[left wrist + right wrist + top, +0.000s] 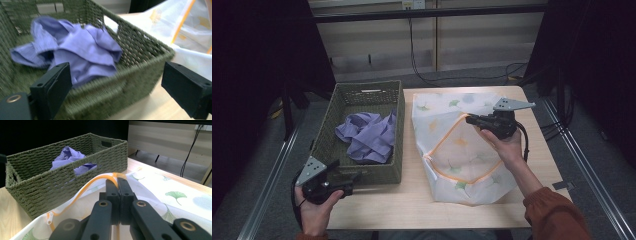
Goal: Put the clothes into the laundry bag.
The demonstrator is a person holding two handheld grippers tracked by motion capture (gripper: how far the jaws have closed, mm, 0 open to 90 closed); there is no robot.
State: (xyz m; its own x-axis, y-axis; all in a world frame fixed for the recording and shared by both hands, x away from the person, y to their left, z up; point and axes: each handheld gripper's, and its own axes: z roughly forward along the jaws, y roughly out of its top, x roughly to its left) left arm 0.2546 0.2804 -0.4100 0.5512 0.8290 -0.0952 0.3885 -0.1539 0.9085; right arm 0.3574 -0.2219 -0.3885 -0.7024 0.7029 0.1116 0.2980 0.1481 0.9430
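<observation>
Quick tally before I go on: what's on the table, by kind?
Woven green basket: 1
Purple garment in it: 1
White mesh bag with orange zipper: 1
Total: 3

A light wooden table (412,205) stands on grey floor (462,75) before dark curtains (257,60).

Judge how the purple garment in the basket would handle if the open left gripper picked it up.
The purple garment lies crumpled in soft folds inside the woven basket, so it is probably floppy and would drape and trail from a pinch. It looks thin, likely light. A single grip may lift only one fold.
</observation>
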